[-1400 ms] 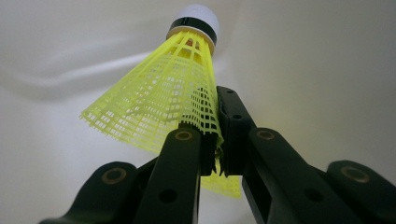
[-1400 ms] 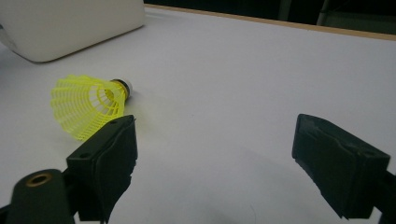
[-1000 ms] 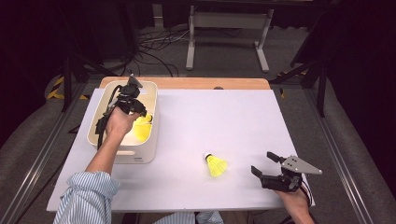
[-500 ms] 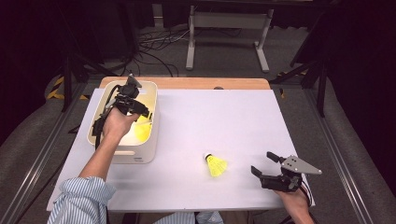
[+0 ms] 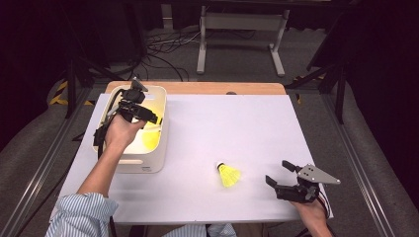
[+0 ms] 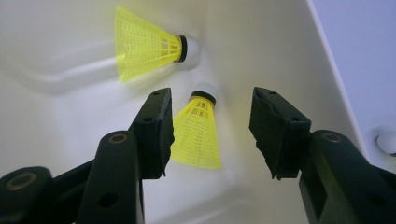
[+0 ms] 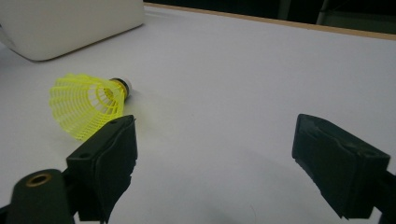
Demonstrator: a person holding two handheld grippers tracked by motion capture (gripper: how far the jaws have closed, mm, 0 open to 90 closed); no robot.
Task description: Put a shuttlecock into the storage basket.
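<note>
Two yellow shuttlecocks lie inside the white bin (image 5: 157,154) at the table's left: one (image 6: 144,44) against the far wall, one (image 6: 198,135) on the floor beneath my left gripper (image 6: 210,95). That gripper (image 5: 146,120) hangs over the bin and its jaws have just been opening. The nearer shuttlecock shows between them, but the pads do not touch it. A third yellow shuttlecock (image 5: 228,175) lies on its side on the white table. My right gripper (image 5: 277,172) rests open just right of it, with the shuttlecock (image 7: 86,109) beyond its left jaw.
The white table top (image 5: 237,123) ends in a wooden strip (image 5: 217,88) at the far edge. A metal stand (image 5: 242,29) and cables are on the floor behind. The bin's corner (image 7: 70,23) sits far left in the right gripper view.
My left gripper's jaws have spread apart and the hand has lifted a little over the bin. The right gripper and the table shuttlecock have stayed put.
</note>
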